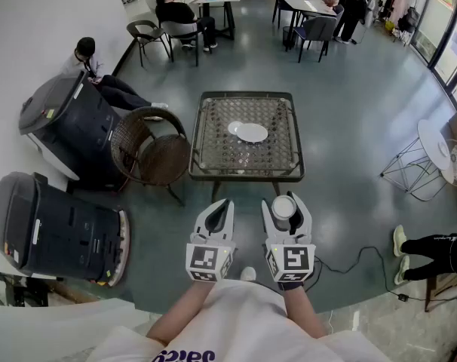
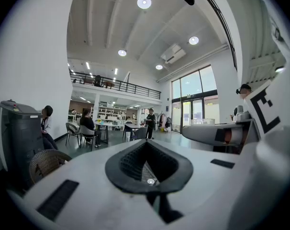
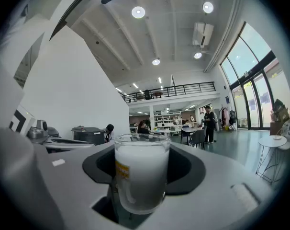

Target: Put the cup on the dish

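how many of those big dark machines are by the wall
2: one machine beside the wicker chair, the other nearer, at lower left. More could sit out of frame.

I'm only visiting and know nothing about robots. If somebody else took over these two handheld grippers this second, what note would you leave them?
Left gripper: jaws together, nothing in them, held beside the right one.
Right gripper: closed on the frosted cup, which stands upright.
Dish: white, nothing on it, on the table ahead, well clear of both grippers.
Done: the cup is in the grip.
Left: carry it over the table, set it on the dish, then let go.
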Motion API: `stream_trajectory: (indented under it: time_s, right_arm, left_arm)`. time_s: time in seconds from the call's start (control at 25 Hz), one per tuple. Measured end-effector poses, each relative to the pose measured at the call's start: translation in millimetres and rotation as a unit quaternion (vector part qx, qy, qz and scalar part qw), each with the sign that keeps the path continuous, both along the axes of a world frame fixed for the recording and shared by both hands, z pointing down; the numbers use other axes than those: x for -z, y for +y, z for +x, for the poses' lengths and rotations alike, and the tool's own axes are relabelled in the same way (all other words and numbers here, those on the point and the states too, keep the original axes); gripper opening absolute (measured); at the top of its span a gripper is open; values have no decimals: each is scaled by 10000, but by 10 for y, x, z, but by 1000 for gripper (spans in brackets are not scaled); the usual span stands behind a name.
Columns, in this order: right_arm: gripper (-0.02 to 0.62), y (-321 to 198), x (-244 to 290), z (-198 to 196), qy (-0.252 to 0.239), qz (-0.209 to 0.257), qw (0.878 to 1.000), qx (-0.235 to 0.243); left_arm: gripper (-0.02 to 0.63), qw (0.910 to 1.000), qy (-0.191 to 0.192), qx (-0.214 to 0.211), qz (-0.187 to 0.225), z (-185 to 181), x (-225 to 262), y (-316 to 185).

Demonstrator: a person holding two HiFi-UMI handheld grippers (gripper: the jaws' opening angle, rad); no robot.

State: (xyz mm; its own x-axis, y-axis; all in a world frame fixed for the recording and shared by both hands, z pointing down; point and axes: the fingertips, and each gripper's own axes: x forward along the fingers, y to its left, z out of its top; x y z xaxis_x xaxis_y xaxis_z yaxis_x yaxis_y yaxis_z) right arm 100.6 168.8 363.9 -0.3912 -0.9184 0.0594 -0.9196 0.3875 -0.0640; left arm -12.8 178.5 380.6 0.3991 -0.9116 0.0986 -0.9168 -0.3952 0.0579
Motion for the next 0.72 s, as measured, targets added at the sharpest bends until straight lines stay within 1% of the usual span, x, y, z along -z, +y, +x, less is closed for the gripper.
stream_trajectory:
  time_s: [0.12,0.32,0.48,0.6,0.72]
  right_arm:
    - [252,7,-44,57,-33,-61,10000,-49]
    - [252,15,-162,95,-218,-526,9983,116]
    - [252,16,-72,115,-266,-452,9985,142]
    - [252,-4,-42,83,-373,-388,9983,201]
    - [253,24,-88,-40,-466,-455,9972,366]
  left_arm:
    - [3,9998,-37,-179,-16,136,-14,4]
    - [3,9994,-97,-333,-52,281,-37,-41]
    - [3,9988,-76,-478,2,370,7,-22]
    - [3,9992,-60,-408,6,330,24,-3]
    - [3,9998,25,-169,-65,133,3,-30]
